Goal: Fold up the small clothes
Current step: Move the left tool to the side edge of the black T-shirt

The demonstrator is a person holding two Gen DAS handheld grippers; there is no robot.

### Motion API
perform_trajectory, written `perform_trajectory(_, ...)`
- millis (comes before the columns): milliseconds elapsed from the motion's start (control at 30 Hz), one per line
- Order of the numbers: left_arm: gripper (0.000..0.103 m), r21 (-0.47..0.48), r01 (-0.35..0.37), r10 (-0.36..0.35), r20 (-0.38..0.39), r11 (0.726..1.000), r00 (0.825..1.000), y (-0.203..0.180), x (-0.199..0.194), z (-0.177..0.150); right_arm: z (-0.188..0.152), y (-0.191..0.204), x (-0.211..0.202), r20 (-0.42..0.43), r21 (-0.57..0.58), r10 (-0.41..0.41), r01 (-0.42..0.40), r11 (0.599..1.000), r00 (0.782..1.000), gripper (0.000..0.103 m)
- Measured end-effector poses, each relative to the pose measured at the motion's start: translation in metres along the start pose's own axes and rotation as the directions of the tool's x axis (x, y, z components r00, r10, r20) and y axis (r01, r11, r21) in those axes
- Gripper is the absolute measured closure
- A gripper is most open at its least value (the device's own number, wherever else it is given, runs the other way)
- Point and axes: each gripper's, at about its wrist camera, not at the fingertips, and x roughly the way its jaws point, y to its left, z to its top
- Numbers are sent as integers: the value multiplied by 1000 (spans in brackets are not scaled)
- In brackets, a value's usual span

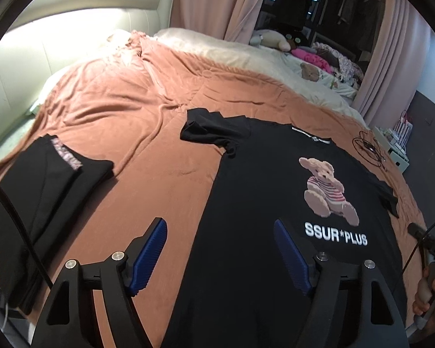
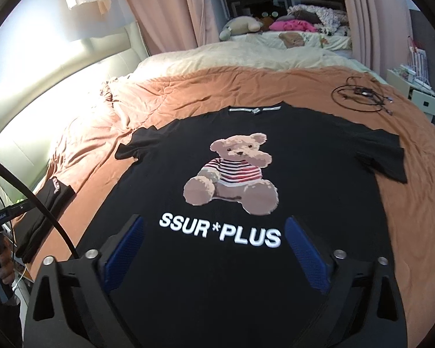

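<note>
The black T-shirt (image 2: 304, 156) lies spread face up on the orange bedspread (image 2: 217, 87), collar pointing toward the far side of the bed, hem toward the grippers. On its chest sits a tan teddy bear print (image 2: 232, 174) in a red-and-white striped top, and under it the white lettering "SSUR*PLUS" (image 2: 220, 230). Both short sleeves stick out sideways; the left one (image 1: 214, 129) is a bit rumpled, the right one (image 2: 382, 156) flatter. The body looks smooth, no folds in it yet.

The left gripper (image 1: 220, 255) hovers over the shirt's left edge near the hem, blue pads spread wide, nothing between them. The right gripper (image 2: 214, 258) hangs above the lower middle of the shirt, just below the lettering, also wide apart and holding nothing.

Off to the left lies a folded black garment (image 1: 43, 191) on the same bedspread, well apart from the shirt. A tangle of black cables (image 2: 359, 94) rests near the far right corner.
</note>
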Motion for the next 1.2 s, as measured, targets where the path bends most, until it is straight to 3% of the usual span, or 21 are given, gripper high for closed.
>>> perform_trajectory(200,30,-11,5,-5,-20,1000,1000,8,40,38,32,-3,42,-19,15,35,-35,999,999,12)
perform_trajectory(367,30,-32,11,-13,-46,999,999,20,81,71,55,-3,80,-33,25,60,-59,998,998,21)
perform_trajectory(533,30,-62,27,-32,-77,998,997,35,123,100,75,2,120,-51,33,83,-82,996,995,22)
perform_trajectory(967,30,-148,66,-85,-125,987,988,75,214,163,116,25,232,-118,74,146,-138,988,982,43)
perform_trajectory(1200,30,-191,79,-112,-169,978,979,97,262,188,132,38,284,-140,85,176,-165,983,974,47)
